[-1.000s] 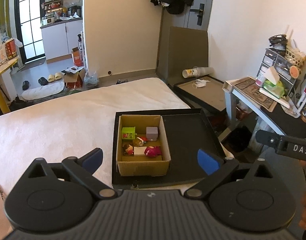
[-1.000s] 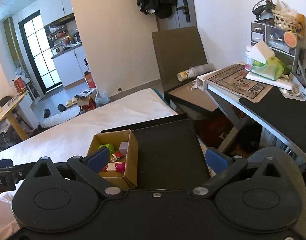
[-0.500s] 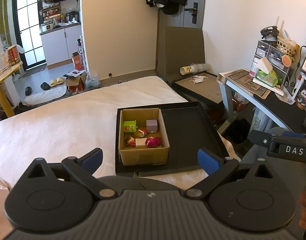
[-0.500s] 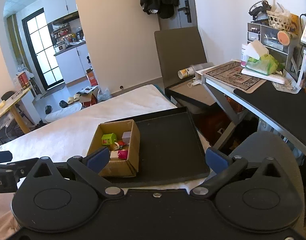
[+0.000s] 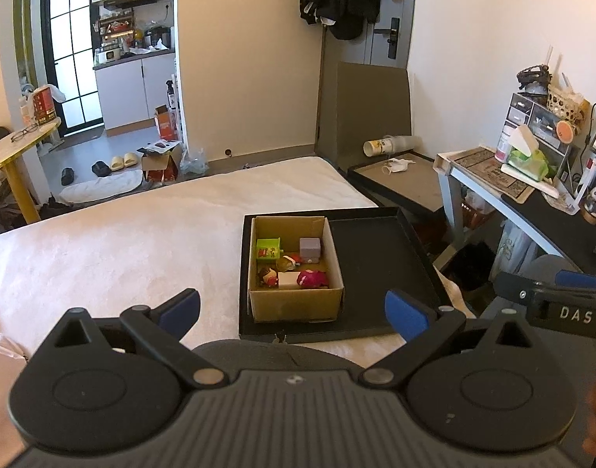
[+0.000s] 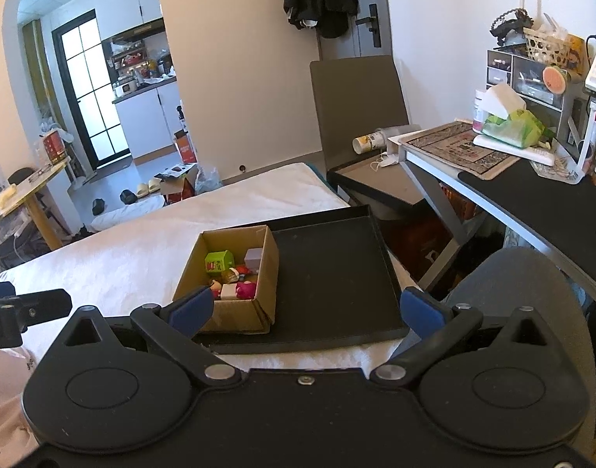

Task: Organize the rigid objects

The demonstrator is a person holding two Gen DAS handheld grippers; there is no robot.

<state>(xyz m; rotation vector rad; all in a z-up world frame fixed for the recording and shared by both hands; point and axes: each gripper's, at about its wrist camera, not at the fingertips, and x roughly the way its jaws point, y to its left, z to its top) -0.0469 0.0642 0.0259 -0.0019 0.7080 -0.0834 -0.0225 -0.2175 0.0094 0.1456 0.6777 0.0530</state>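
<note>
A small cardboard box (image 5: 296, 306) stands in the left half of a black tray (image 5: 375, 265) on a white bed. It holds several small toys: a green cube (image 5: 268, 249), a grey cube (image 5: 309, 248), a white block (image 5: 288, 280) and a magenta figure (image 5: 312, 278). The box (image 6: 235, 314) and tray (image 6: 333, 273) also show in the right wrist view. My left gripper (image 5: 292, 309) is open and empty, held back from the box. My right gripper (image 6: 305, 307) is open and empty, near the tray's front edge.
The white bed (image 5: 122, 234) spreads to the left. A desk (image 6: 531, 195) with clutter stands at the right, a dark chair seat (image 6: 531, 292) below it. A second black tray (image 5: 399, 179) and a grey board (image 5: 368, 109) stand behind, near the door.
Both grippers have pulled back and risen from the box and tray, which now look smaller and farther away. Both stay open and empty.
</note>
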